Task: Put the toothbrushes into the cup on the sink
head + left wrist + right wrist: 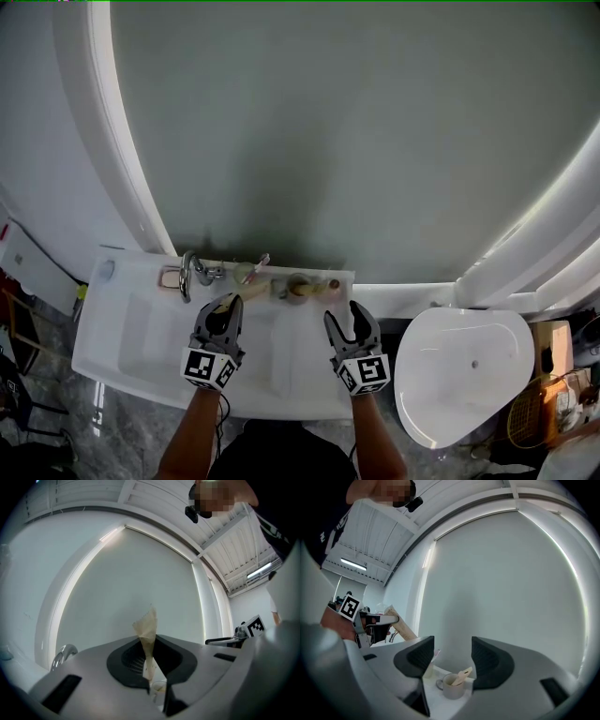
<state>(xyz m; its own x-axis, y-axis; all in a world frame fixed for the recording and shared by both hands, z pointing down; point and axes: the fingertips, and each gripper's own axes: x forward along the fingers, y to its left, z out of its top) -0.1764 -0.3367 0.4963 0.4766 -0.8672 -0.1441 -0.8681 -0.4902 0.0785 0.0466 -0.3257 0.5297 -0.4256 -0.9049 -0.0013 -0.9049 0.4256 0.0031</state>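
Observation:
A white sink fills the lower left of the head view, with a grey cup on its back ledge. A wooden toothbrush lies in that cup and sticks out to the right. My left gripper is shut on a toothbrush in a beige paper wrapper, held upright over the basin, left of the cup. My right gripper stands open with nothing between its fingers, just right of the cup. Past its jaws, the right gripper view shows the cup and the wooden toothbrush.
A chrome faucet and a soap dish sit at the back left of the sink. A small tumbler holding a pink-tipped brush stands left of the cup. A white toilet is to the right, with a wire basket beyond it.

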